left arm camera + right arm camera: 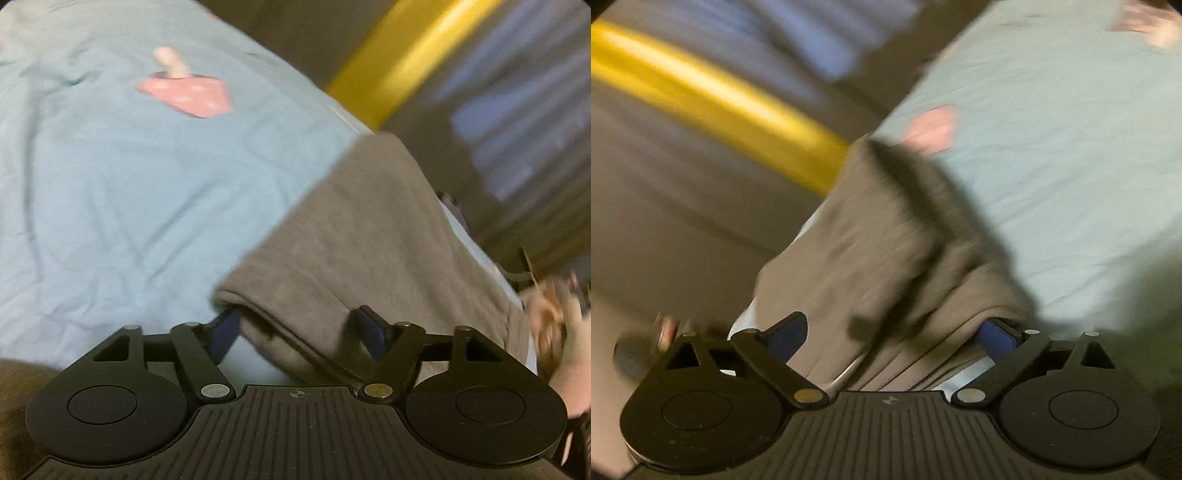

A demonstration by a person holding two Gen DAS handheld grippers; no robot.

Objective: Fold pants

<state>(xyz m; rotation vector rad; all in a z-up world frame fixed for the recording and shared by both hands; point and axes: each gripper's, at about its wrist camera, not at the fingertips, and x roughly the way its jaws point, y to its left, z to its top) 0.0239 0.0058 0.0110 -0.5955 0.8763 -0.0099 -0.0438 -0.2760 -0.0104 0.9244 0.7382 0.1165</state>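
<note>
Both grippers, left [301, 332] & right [899, 334], jaws wide, straddling grey pants [351, 240] on blue sheet [129, 184]; mid-fold. Next: pinch edge, carry over.

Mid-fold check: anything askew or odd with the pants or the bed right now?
Nothing damaged. The grey pants lie at the edge of the light blue sheet, bunched in thick uneven folds near the right gripper rather than flat. The left gripper stands wide around their folded edge. Both views are blurred.
</note>
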